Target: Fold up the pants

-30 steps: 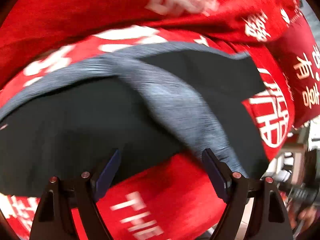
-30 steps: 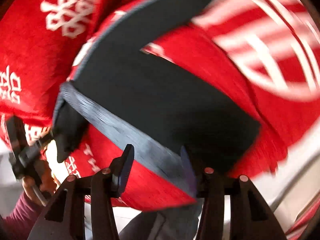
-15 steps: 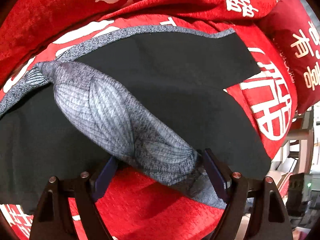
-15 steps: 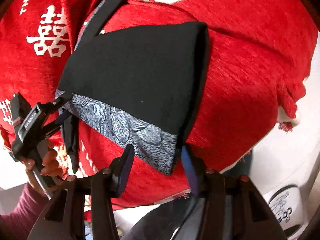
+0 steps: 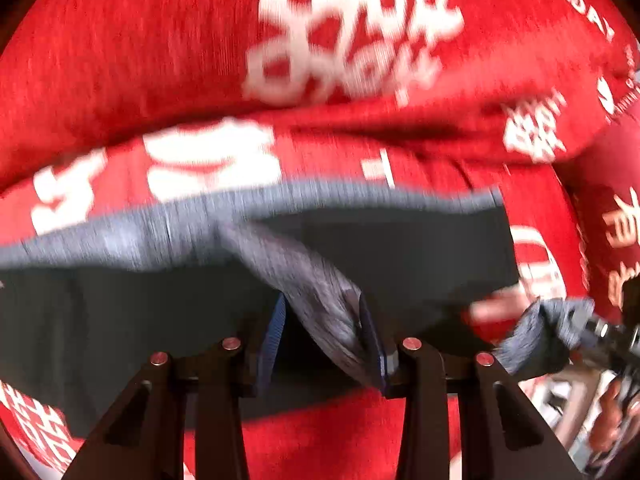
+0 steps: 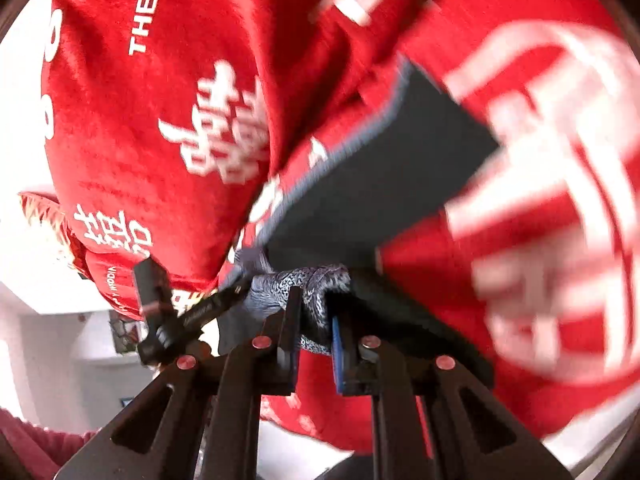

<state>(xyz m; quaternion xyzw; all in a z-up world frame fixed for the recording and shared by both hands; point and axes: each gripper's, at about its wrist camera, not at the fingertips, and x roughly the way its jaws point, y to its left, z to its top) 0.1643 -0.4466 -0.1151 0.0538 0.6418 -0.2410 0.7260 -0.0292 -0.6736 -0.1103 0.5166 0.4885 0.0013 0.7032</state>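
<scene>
The pants (image 5: 132, 312) are black with a grey patterned band and lie on a red cover with white characters. My left gripper (image 5: 322, 332) is shut on a fold of the grey band (image 5: 320, 292). My right gripper (image 6: 314, 320) is shut on the grey patterned band (image 6: 316, 292) at the pants' end, with the black cloth (image 6: 380, 184) stretching away from it. In the right wrist view the left gripper (image 6: 236, 292) holds the band just to the left. In the left wrist view the right gripper (image 5: 600, 332) shows at the right edge, holding the band.
The red cover (image 5: 140, 64) rises into a backrest or cushion behind the pants. A red pillow (image 5: 616, 220) lies at the right. A white floor and wall (image 6: 60, 340) show past the cover's edge in the right wrist view.
Both grippers have closed on the grey band and come close together. The views have swung and blurred, and the band is now bunched and lifted off the cover.
</scene>
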